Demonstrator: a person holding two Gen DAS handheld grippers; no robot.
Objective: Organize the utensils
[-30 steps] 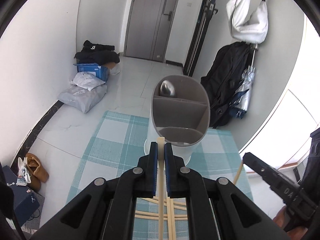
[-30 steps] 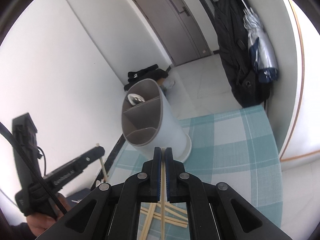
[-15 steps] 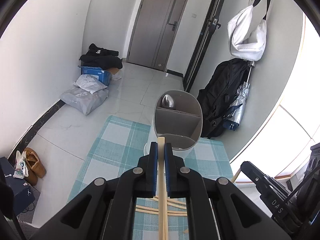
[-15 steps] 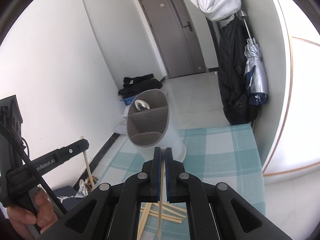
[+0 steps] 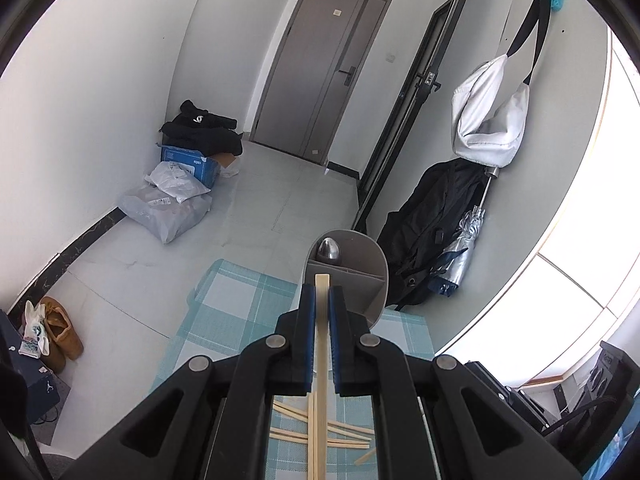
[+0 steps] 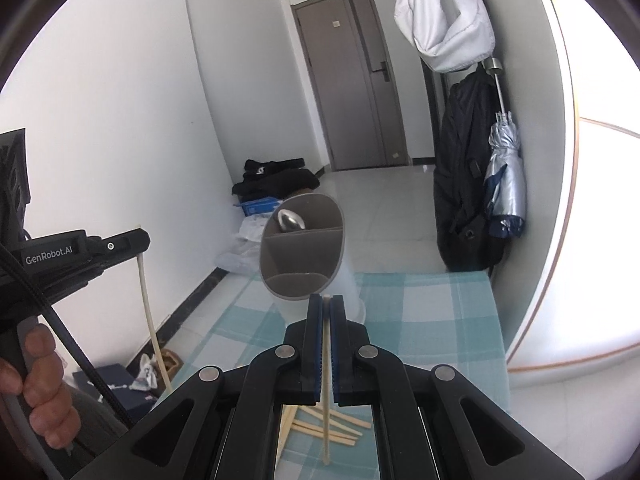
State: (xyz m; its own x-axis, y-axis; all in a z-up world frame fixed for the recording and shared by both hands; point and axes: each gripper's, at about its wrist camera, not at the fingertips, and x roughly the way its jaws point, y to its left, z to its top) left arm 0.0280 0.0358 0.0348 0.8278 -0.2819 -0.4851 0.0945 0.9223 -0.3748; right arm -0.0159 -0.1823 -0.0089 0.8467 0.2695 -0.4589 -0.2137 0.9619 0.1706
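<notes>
— On the checked cloth, what are the utensils like?

— Pale, thin wooden chopsticks. A loose pile of chopsticks [image 5: 320, 428] lies crossed on the teal-and-white tablecloth [image 6: 424, 320], near its front edge. Beyond them stands a grey oval utensil holder [image 6: 302, 248] split into compartments; a metal spoon [image 6: 291, 222] sits in the far one, bowl up.

— And the two being carried?

— The left hand-held gripper [image 5: 322, 300] is clamped on one chopstick [image 5: 321, 360], which runs down between its blue-lined fingers, its squared top poking just above the tips. The right hand-held gripper [image 6: 326, 310] pinches a second chopstick [image 6: 327, 400], thinner-looking, hanging down toward the pile.

— How much room is there?

— The holder stands toward the tablecloth's far left part; bare cloth spreads to its right up to the tabletop's far edge. A black backpack [image 6: 464, 184] and a folded silver umbrella [image 6: 504, 176] hang by the wall past that edge.

— The pose?

— Both are raised above the tabletop, pointing at the holder. From the right wrist camera, the left one shows side-on at the left, well apart from the holder, a bare hand [image 6: 40, 392] wrapped round its handle, its chopstick dangling nearly upright.
</notes>
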